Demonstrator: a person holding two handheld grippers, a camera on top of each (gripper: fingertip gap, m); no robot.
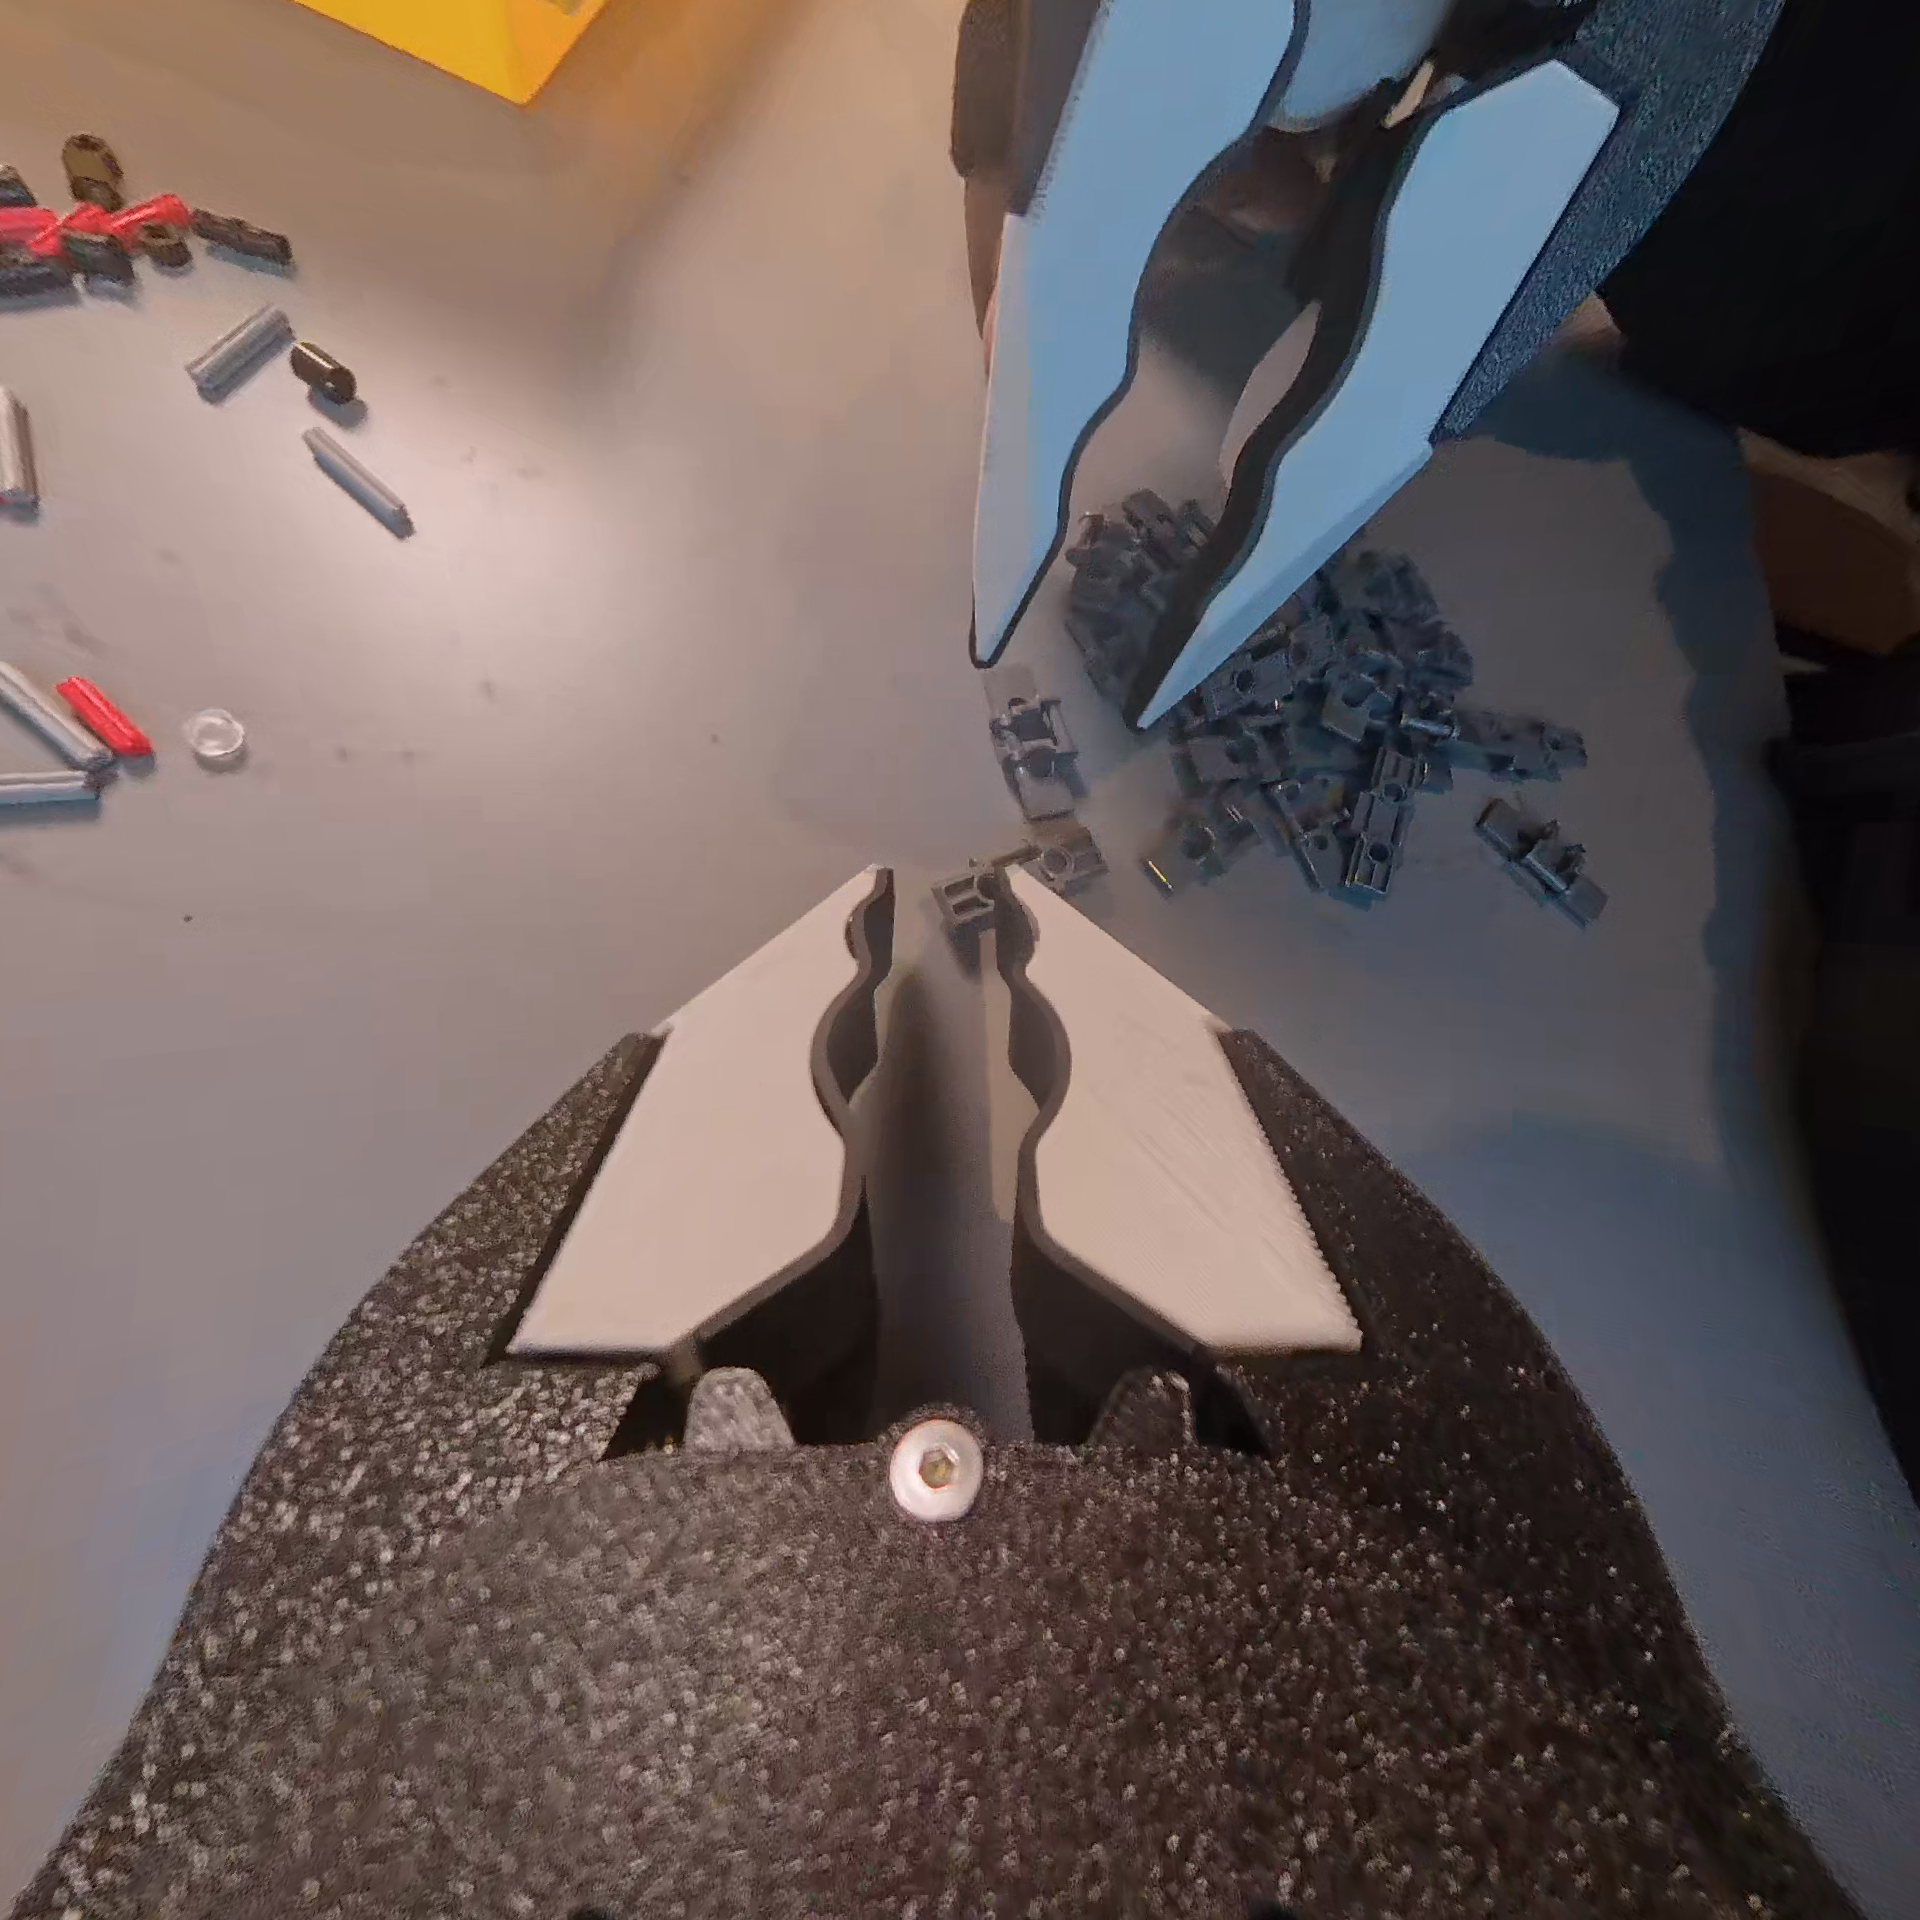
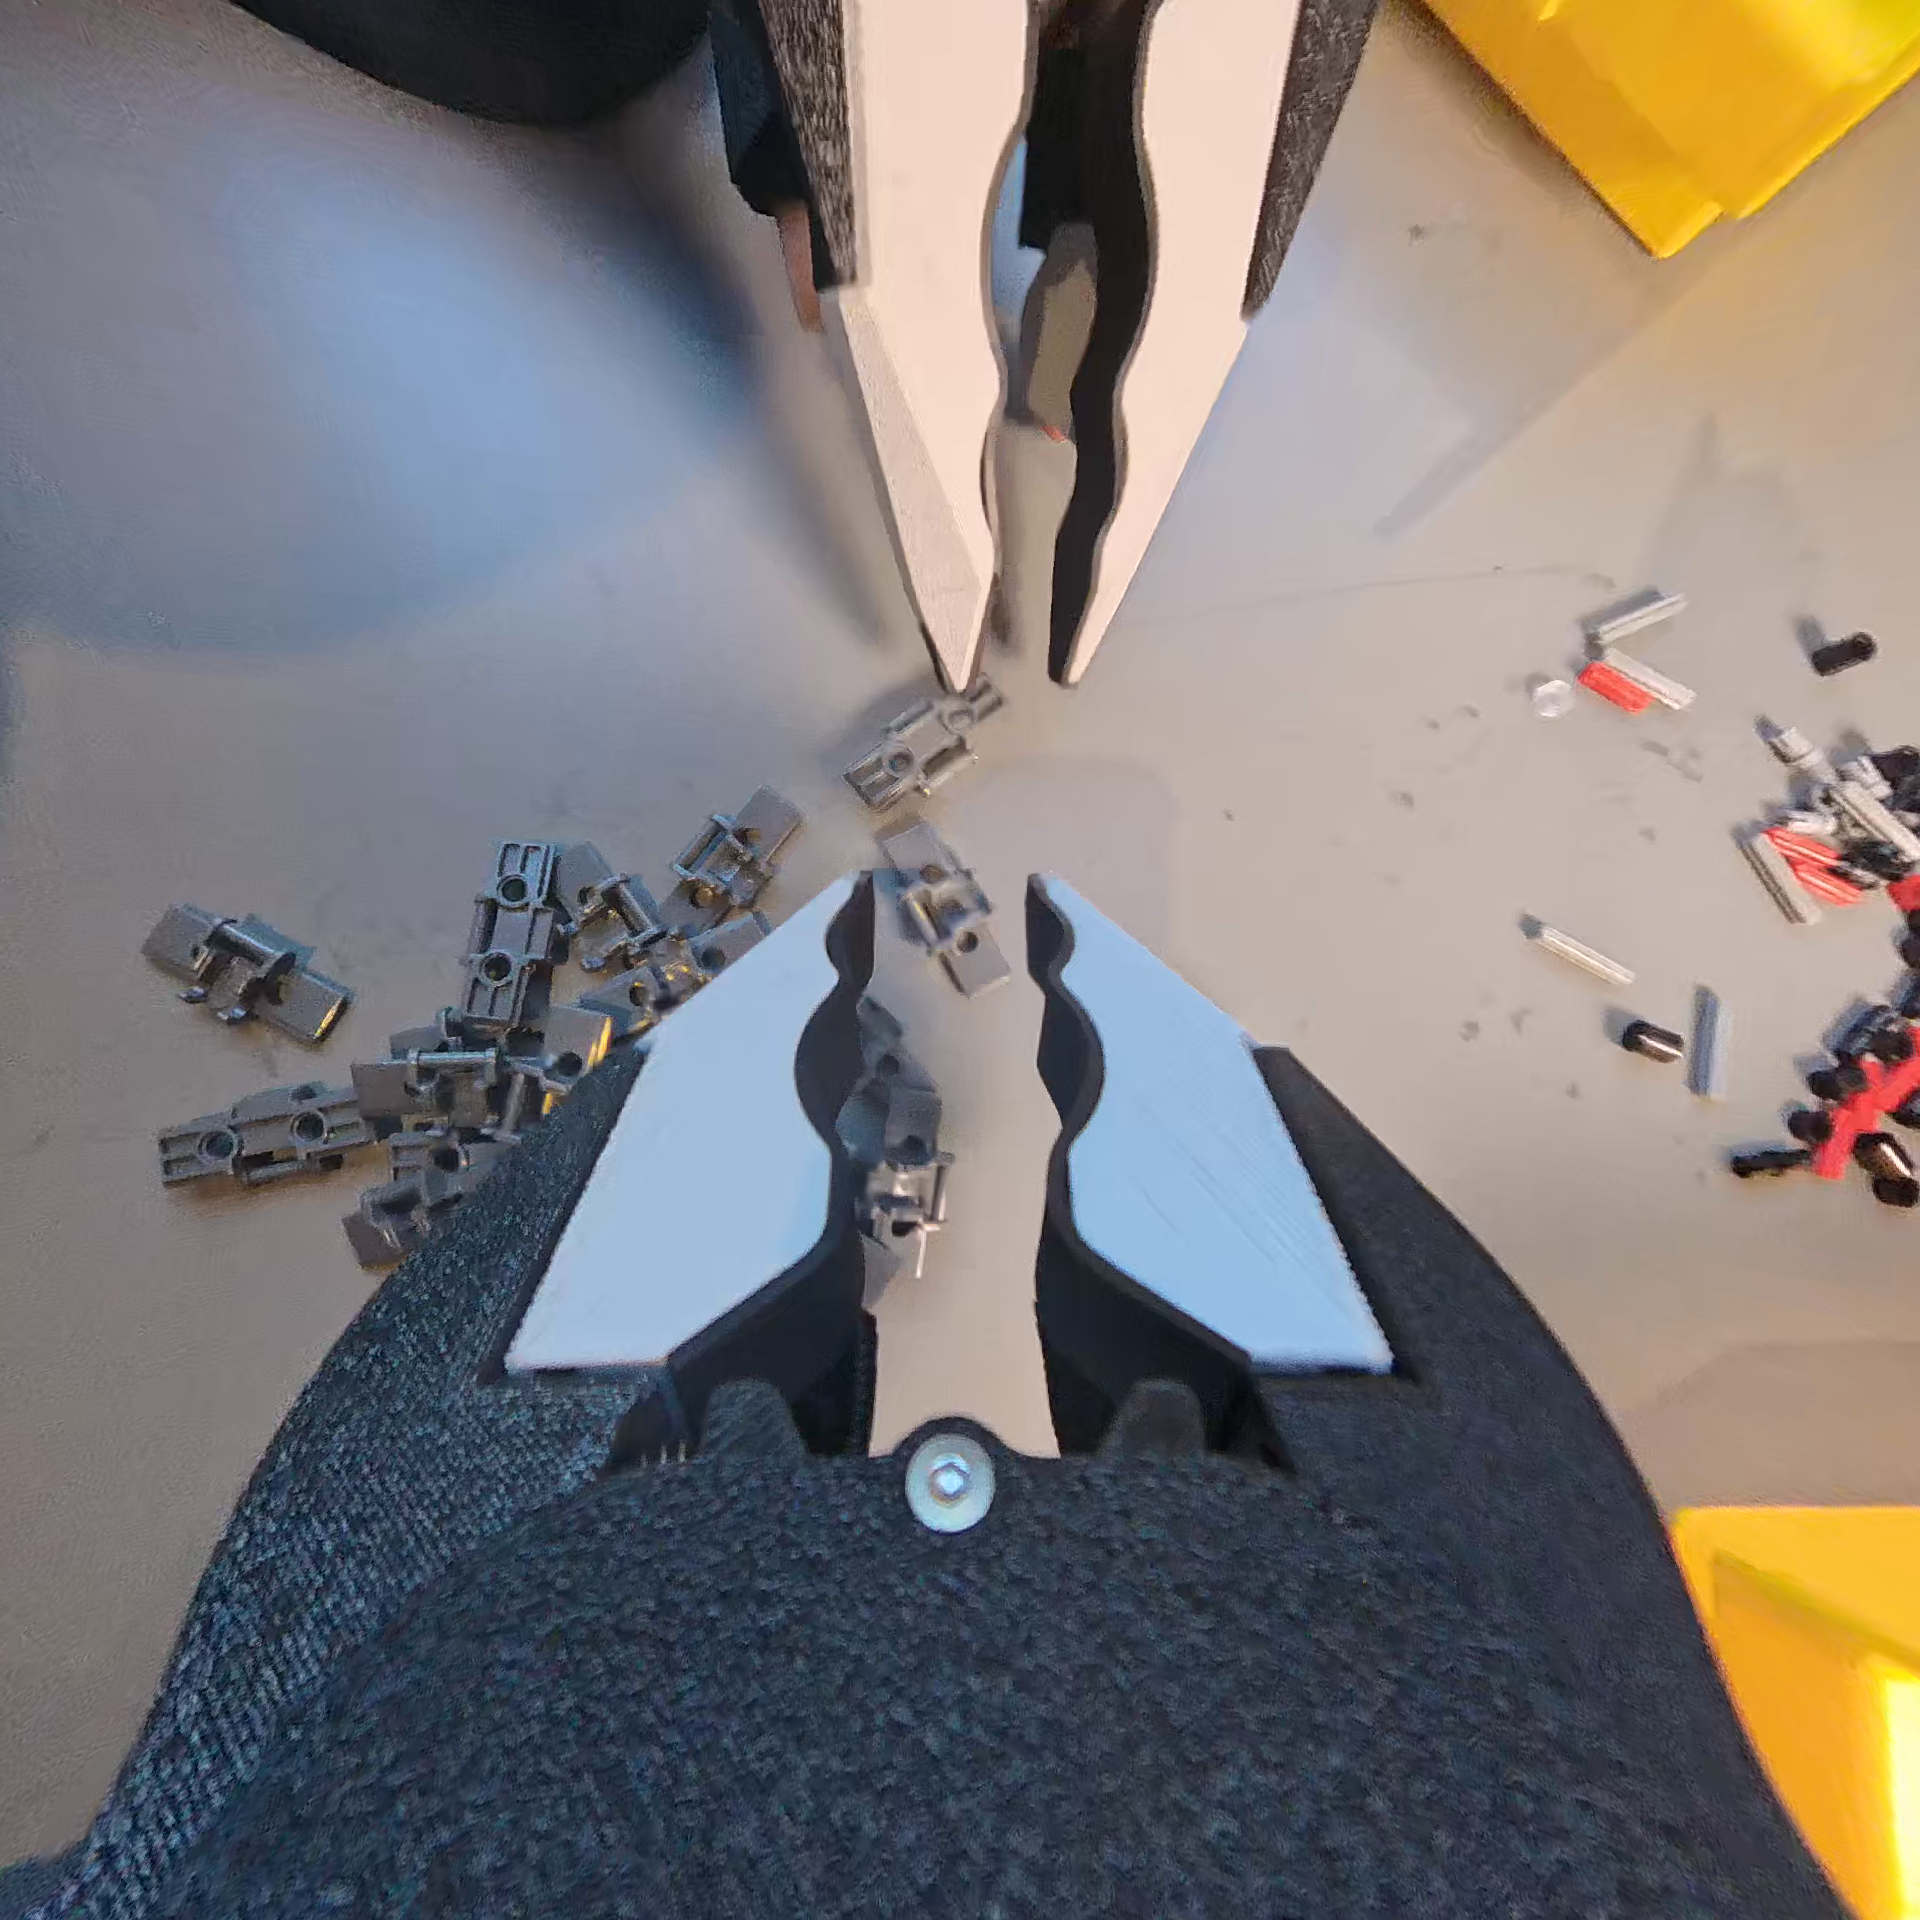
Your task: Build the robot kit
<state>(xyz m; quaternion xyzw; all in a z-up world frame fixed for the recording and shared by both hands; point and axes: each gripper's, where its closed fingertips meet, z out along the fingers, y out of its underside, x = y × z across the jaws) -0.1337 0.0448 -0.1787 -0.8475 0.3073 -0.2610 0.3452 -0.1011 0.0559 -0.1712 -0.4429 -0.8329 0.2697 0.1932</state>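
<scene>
The left gripper (image 1: 951, 883) is low over the matt grey table (image 1: 582, 644), its two pale fingers only narrowly apart. A small dark grey plastic connector piece (image 1: 966, 906) sits between the tips, against one finger and clear of the other. It seems to rest on the table rather than being pinched, so this gripper has hold of nothing.

The right gripper (image 2: 948, 883) faces it from the other side, its jaws set wider. A flat grey clip-shaped plastic piece (image 2: 940, 920) lies on the table in the gap between its tips, touched by neither. One finger overlaps the loose heap of similar dark grey plastic pieces (image 1: 1340, 717), which lies near the table's edge, where the surface gives way to dark. The two grippers point tip to tip and are near each other, but do not touch.

Well apart from the heap, towards the opposite side of the table, lies a scatter of red, black and light grey pins and short rods (image 1: 104, 239), with a small clear round stud (image 1: 213, 738) beside them. A yellow plastic bin (image 1: 499, 42) stands beyond the scatter.
</scene>
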